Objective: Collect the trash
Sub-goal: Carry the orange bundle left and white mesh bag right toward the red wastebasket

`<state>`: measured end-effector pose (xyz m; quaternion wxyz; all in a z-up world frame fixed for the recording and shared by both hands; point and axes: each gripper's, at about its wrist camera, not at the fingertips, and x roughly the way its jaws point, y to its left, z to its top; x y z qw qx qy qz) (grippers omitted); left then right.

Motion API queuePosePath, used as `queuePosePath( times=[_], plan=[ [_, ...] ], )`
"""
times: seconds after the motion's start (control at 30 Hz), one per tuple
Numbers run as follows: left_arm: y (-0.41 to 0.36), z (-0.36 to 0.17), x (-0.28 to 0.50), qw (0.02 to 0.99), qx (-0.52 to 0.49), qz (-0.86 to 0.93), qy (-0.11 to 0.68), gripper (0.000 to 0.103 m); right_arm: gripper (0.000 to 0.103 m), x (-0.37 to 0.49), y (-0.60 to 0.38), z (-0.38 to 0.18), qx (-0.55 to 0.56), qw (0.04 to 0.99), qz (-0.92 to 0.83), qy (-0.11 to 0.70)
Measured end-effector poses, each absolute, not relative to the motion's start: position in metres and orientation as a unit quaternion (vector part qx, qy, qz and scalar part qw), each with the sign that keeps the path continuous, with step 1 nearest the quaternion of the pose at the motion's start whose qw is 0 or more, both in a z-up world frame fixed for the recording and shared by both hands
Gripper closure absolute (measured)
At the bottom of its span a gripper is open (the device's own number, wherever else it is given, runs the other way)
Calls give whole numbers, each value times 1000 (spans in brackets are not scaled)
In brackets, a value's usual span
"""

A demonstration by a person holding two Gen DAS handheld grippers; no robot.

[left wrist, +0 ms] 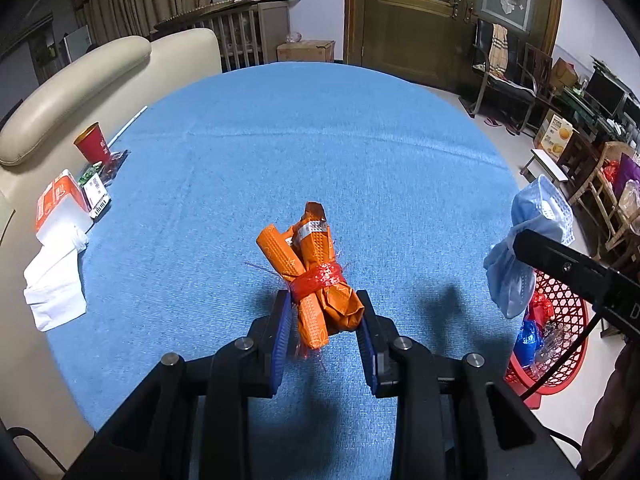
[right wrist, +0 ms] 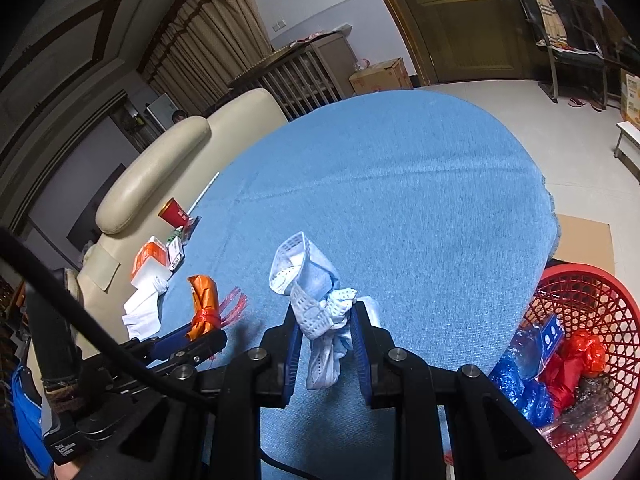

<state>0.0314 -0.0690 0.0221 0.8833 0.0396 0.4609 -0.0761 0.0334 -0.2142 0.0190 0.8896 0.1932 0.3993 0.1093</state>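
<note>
My left gripper (left wrist: 325,304) is shut on an orange wrapper bundle (left wrist: 316,264) tied with red plastic strip, held just above the blue tablecloth (left wrist: 280,140). It also shows in the right wrist view (right wrist: 204,304). My right gripper (right wrist: 323,316) is shut on a light blue and white mesh wrapper (right wrist: 310,284), held above the table's near right part. That wrapper shows in the left wrist view (left wrist: 528,240) beside the red trash basket (left wrist: 568,360). The basket (right wrist: 592,292) sits on the floor right of the table and holds blue and red plastic bags.
At the table's left edge stand a red paper cup (left wrist: 93,146), an orange and white tissue pack (left wrist: 56,204), a small barcode box (left wrist: 96,194) and white tissues (left wrist: 56,280). A cream sofa (left wrist: 60,92) lies left. Chairs and boxes stand far right.
</note>
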Motion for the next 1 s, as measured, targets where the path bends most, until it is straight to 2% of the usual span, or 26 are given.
queuePosePath(
  times=[1.0],
  plan=[
    [-81, 36, 18, 887, 47, -61, 455, 70, 77, 22, -231, 28, 226, 892, 120, 372]
  ],
)
